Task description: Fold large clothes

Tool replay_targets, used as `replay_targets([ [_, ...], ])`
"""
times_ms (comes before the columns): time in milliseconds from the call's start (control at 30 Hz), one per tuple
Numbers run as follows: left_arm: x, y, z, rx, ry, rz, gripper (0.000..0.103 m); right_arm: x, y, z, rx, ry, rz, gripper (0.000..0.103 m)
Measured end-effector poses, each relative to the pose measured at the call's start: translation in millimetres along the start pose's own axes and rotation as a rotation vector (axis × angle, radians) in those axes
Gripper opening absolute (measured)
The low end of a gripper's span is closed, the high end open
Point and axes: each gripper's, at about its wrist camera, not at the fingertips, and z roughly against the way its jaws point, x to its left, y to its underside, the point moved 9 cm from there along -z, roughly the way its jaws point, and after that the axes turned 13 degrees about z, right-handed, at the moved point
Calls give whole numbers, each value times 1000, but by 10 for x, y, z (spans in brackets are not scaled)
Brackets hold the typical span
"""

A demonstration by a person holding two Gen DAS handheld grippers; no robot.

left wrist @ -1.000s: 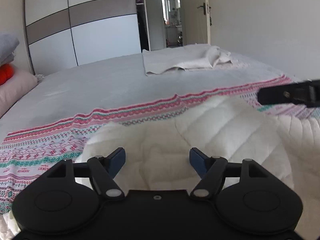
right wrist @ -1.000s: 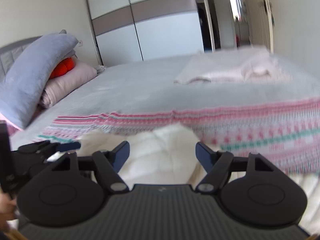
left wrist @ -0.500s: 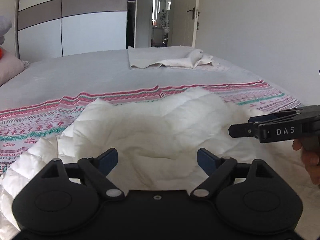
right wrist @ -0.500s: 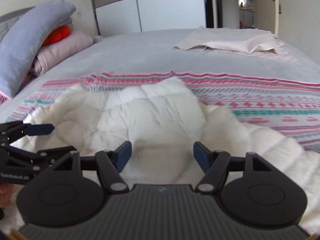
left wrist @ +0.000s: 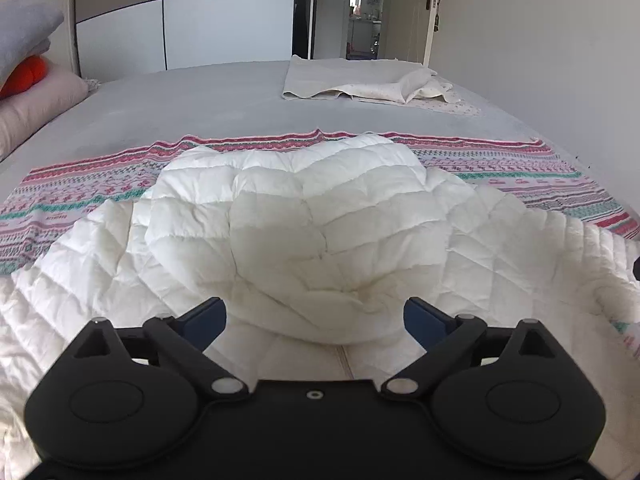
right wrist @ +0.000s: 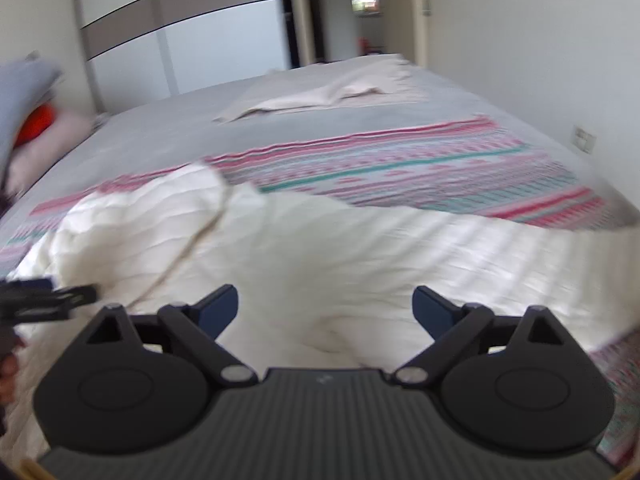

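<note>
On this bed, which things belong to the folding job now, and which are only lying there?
For the job:
white quilted jacket
left claw, open
right claw, open

Only lying there:
striped patterned blanket
beige cloth
pillows
orange cushion

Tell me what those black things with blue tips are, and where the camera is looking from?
Those are grabbing tools, like big tongs, and a person holds one in each hand. Each tool has a small camera looking forward along its two fingers, so each picture shows one tool from behind.

One picture comes from the left gripper, the other from the right gripper. The right one is blurry. Both have their blue-tipped fingers spread open, and neither holds anything.

In front of them lies a puffy white quilted jacket, spread on a pink and green patterned blanket over a grey bed. Farther back lies a cream folded cloth. The job is to fold the jacket.
</note>
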Motion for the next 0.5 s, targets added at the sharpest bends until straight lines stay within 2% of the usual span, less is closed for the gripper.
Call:
replay_targets([
  [233,1,271,504,1,40,116,103,-739,348,102,8,183,-223,100],
  [333,45,402,566,-49,56,158,103,-1083,521,22,37,262,-307,100],
  [400,54,385,529,-59,25,150,103,-1293,624,-27,49,310,-377,100],
  [500,84,315,548,-102,34,172,103,-1539,795,-118,71,322,-504,100],
])
